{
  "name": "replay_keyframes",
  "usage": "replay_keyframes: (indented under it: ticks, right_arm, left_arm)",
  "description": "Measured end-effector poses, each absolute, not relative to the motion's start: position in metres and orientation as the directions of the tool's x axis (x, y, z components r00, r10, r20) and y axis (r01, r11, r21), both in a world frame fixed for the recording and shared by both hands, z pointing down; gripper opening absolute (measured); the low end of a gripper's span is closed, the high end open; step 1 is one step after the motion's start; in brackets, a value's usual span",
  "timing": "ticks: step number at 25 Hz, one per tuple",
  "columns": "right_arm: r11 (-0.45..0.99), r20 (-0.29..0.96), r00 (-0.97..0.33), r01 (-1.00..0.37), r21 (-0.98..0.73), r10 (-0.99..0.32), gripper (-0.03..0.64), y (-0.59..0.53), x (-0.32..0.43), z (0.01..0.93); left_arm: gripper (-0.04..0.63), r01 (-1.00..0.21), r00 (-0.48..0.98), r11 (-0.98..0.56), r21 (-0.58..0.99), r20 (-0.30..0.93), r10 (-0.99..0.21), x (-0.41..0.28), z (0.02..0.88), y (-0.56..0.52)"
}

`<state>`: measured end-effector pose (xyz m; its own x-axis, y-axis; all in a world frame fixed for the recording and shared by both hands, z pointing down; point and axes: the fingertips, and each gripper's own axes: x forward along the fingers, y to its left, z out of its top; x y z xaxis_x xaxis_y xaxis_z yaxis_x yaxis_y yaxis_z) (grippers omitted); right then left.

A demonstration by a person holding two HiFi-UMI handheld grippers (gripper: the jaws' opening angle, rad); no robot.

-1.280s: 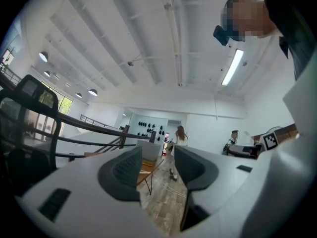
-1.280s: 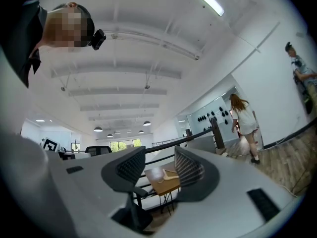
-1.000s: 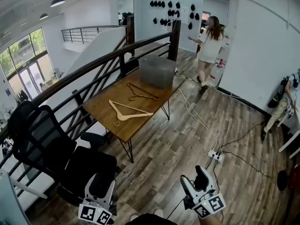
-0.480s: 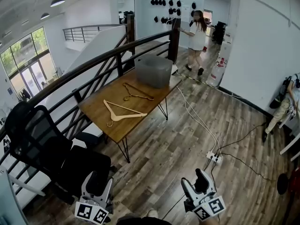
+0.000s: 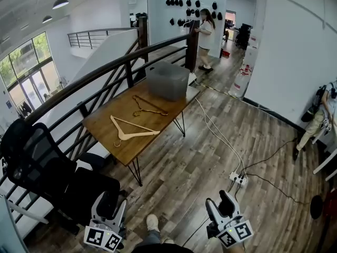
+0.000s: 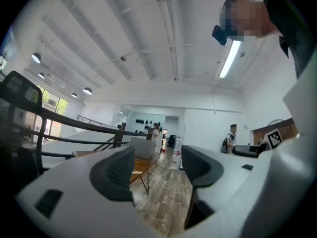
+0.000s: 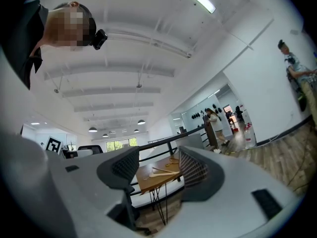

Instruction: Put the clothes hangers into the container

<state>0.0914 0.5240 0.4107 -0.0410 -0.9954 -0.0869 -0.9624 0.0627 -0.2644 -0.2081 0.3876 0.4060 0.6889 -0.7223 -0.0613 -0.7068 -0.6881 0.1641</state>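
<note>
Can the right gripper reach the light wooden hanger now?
Probably not yet. The right gripper, jaws closing on nothing, hangs well short of the light wooden hanger on the brown table; only open floor lies between.

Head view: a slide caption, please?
A light hanger and a darker hanger lie on the table near a grey container.

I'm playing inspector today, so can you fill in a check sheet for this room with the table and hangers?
Surface: wooden table, mostly bare.
Job's things: light hanger and dark hanger lie flat on it; grey container stands at its far end.
Clutter: nothing seen.
Grippers: left gripper open, empty; right gripper empty, jaws closing; both far from the table.
Cables: white cable and power strip on the floor.
Surroundings: railing, office chair, a person beyond.
</note>
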Motion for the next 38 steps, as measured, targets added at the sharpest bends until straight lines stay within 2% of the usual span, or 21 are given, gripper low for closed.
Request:
replay_keyframes:
  ticks: [10, 15, 26, 38]
  right_arm:
    - [0.032, -0.09, -0.012, -0.972, -0.233, -0.996, 0.215, 0.459, 0.112, 0.401]
    - [0.042, -0.079, -0.024, -0.969, -0.243, -0.997, 0.201, 0.41, 0.102, 0.402]
    - [0.022, 0.0, -0.022, -0.962, -0.273, -1.0, 0.166, 0.33, 0.082, 0.41]
    - [0.018, 0.033, -0.025, -0.978, -0.208, -0.999, 0.156, 0.29, 0.094, 0.412]
  left_arm:
    - [0.287, -0.652, 0.733, -0.741, 0.162, -0.115, -0.671, -0.17, 0.4, 0.308]
    - [0.287, -0.646, 0.736, -0.745, 0.168, -0.123, -0.666, -0.176, 0.401, 0.263]
    - [0.287, -0.625, 0.759, -0.762, 0.172, -0.093, -0.644, -0.194, 0.405, 0.182]
    - [0.287, -0.592, 0.784, -0.782, 0.197, -0.083, -0.615, -0.169, 0.416, 0.139]
